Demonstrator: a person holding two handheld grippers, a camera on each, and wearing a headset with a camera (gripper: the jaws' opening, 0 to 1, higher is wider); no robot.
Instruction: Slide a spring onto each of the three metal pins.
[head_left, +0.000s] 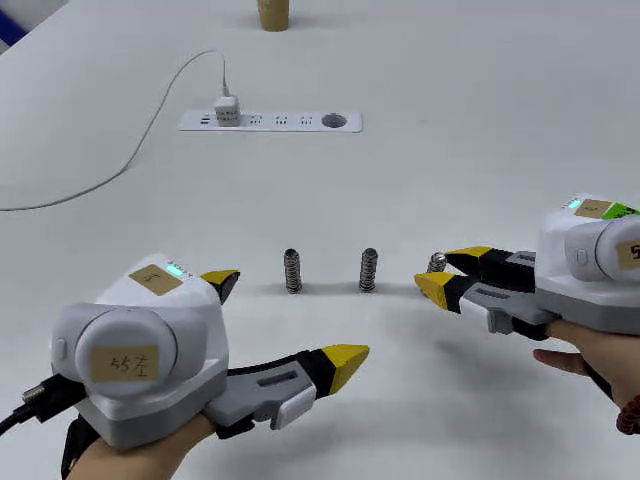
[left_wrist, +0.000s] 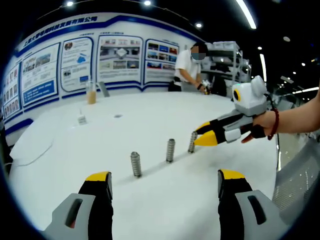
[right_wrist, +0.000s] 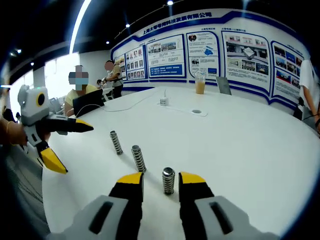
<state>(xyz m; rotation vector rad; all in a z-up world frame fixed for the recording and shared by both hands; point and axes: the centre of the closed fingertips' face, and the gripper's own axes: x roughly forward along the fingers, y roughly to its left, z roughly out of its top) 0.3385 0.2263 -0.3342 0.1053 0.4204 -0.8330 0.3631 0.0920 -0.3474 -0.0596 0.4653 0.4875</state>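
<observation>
Three metal springs stand upright in a row on the white table: left spring (head_left: 292, 270), middle spring (head_left: 368, 270), right spring (head_left: 437, 262). Any pins inside them are hidden. My right gripper (head_left: 451, 270) reaches in from the right, jaws a little apart on either side of the right spring (right_wrist: 168, 180). That spring sits close to one finger (right_wrist: 192, 181), with a small gap to the other. My left gripper (head_left: 283, 322) hovers wide open with nothing in it, in front of the row. The left gripper view has the three springs (left_wrist: 170, 150) ahead and the right gripper (left_wrist: 201, 134) at the last one.
A white power strip (head_left: 270, 121) with a plugged-in charger (head_left: 227, 108) and its cable lies farther back. A cup (head_left: 272, 14) stands at the far edge. People stand or sit beyond the table (right_wrist: 240, 130) in both gripper views.
</observation>
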